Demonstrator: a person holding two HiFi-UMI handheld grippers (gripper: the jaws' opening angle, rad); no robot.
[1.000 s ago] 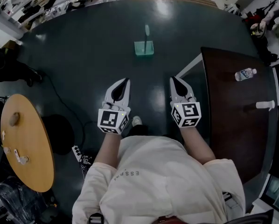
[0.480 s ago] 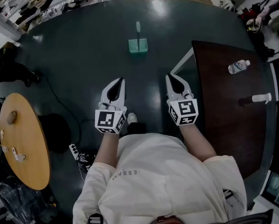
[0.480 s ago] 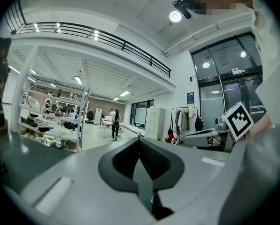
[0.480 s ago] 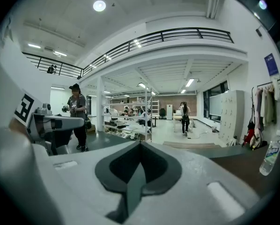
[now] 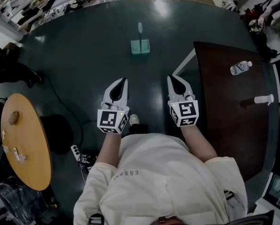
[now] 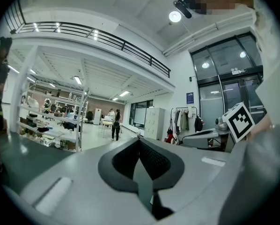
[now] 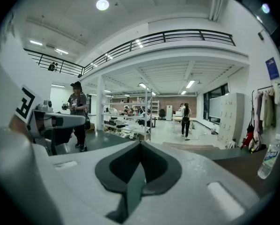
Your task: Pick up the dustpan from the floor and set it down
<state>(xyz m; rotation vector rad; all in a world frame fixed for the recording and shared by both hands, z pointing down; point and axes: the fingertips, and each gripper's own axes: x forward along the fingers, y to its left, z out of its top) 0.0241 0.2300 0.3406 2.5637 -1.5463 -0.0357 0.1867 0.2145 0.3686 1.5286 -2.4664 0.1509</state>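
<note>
Left gripper (image 5: 124, 80): I am holding its fingers pressed together, nothing between them.
Right gripper (image 5: 171, 78): I am holding these fingers closed too, empty, beside the brown table (image 5: 229, 111).
Dustpan (image 5: 140, 46): green, sitting on the dark floor (image 5: 79, 55) ahead, well apart from both grippers.

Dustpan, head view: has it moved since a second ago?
No. The dustpan keeps the same offset from the near corner of the dark table. Both shifted slightly left together in the picture, so the camera moved, not the dustpan.
</note>
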